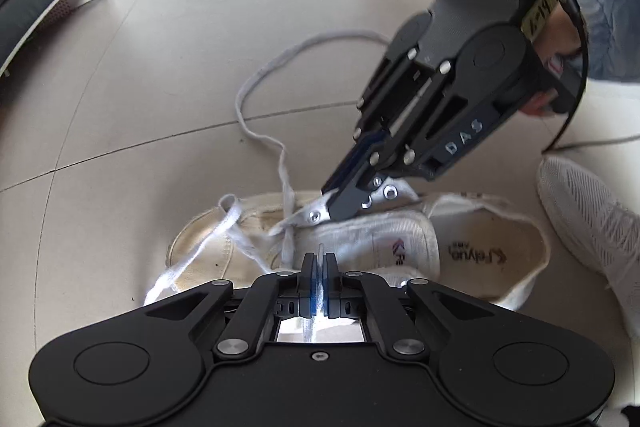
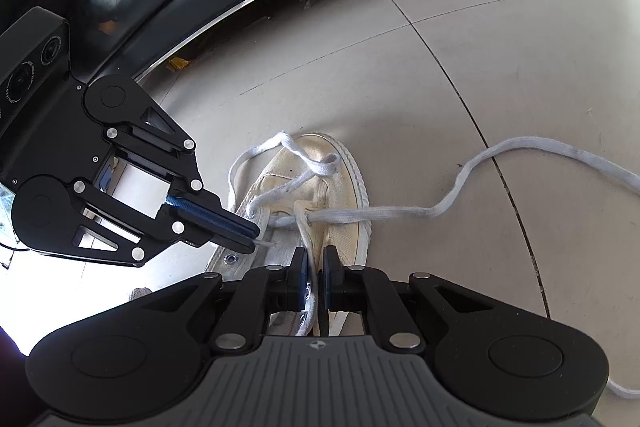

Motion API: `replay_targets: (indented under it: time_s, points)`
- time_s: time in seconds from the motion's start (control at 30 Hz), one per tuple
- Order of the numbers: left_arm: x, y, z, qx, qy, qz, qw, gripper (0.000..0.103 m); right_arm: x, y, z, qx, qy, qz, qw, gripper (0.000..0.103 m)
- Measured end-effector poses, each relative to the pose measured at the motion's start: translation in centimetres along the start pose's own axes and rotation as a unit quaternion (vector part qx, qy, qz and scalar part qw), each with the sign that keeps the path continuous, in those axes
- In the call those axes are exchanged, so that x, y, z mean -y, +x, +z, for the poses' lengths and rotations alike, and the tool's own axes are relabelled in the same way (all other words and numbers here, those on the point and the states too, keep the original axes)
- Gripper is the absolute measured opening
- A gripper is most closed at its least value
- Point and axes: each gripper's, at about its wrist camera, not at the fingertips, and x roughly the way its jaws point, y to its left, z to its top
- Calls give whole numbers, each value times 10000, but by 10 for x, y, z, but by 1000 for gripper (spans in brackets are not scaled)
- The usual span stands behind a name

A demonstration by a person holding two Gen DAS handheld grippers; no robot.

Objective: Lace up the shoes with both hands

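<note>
— Where do we have the shoe [image 1: 304, 247]?

— On the pale tiled floor [image 1: 140, 99], lying just ahead of both our grippers. It's a cream canvas sneaker; in the left wrist view its open mouth faces right and the printed insole shows. Another white shoe [image 1: 592, 219] sits at the right edge of that view, close by.

— And our left gripper [image 1: 319, 259]?

— Its fingers are pressed almost together, with only a thin slit between the blue pads, and the stiff tip of the shoelace [image 1: 256, 107] stands up through that slit. So we have the lace end pinched. The right wrist view agrees: the left gripper [image 2: 256, 241] comes in from the left, narrowed, with a white tip poking out just beside the shoe's [image 2: 332, 183] near eyelet row.

— Our right gripper [image 2: 314, 269]?

— Its fingers are nearly together too, clamped on the white eyelet flap [image 2: 310, 295], with metal eyelets showing in the gap. In the left wrist view the right gripper [image 1: 340, 205] comes down from the upper right and grips that flap [image 1: 320, 213] at its edge.

— And the lace?

— It passes through the lowest eyelets near the toe. One long end trails away across the floor in a loose curve; another loop lies over the toe.
</note>
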Motion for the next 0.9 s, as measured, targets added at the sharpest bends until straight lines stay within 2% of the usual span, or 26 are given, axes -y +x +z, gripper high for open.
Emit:
replay_targets:
  time_s: [0.13,0.37,0.9]
  points:
    - [-3,2,1,34,-267,-97,9996,0,1,0,-1,12,41,31,10000,6]
    - [-5,12,3,165,-539,15,9984,0,3,0,-1,20,63,49,10000,6]
    - [-5,16,4,265,-832,-20,9962,0,1,-1,-1,28,21,28,10000,8]
